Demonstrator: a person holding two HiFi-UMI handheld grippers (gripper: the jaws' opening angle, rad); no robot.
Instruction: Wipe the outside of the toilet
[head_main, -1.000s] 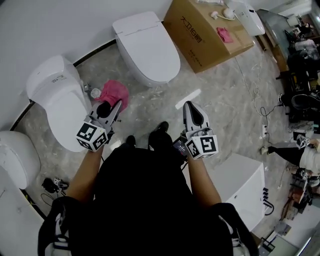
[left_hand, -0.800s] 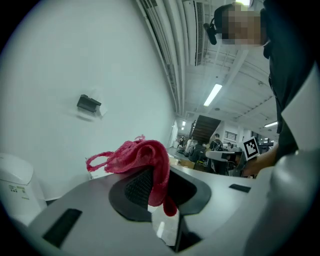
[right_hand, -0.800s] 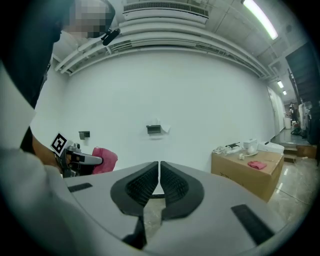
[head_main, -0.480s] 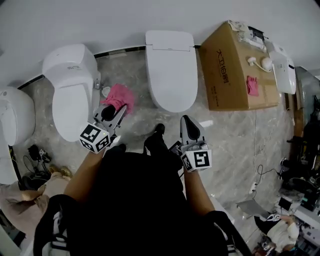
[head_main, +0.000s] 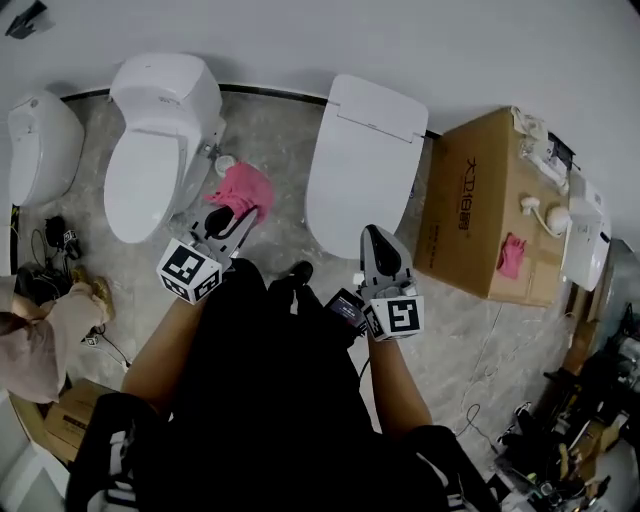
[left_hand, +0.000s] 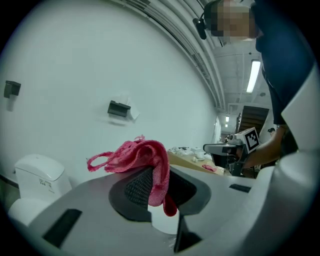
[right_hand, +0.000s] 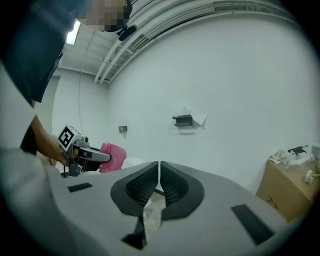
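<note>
My left gripper (head_main: 238, 213) is shut on a pink cloth (head_main: 243, 189), which bunches over its jaws above the grey marbled floor. In the left gripper view the pink cloth (left_hand: 145, 159) hangs pinched between the dark pads. That gripper is held between a white toilet (head_main: 160, 135) at the left and a flat-lidded white toilet (head_main: 365, 165) in the middle. My right gripper (head_main: 373, 235) is shut with nothing in it, just in front of the middle toilet's bowl. Its pads (right_hand: 144, 182) meet in the right gripper view, where the left gripper and cloth (right_hand: 112, 156) show at the left.
A third white toilet (head_main: 42, 140) stands at the far left. A cardboard box (head_main: 485, 200) with small items and a pink rag (head_main: 511, 255) stands on the right. Cables (head_main: 45, 240) lie on the floor, and a person crouches at the lower left (head_main: 40, 345).
The head view has swung left, so the toilets and the box now sit further right and a third toilet shows. Both grippers keep their pose, the cloth still clamped.
</note>
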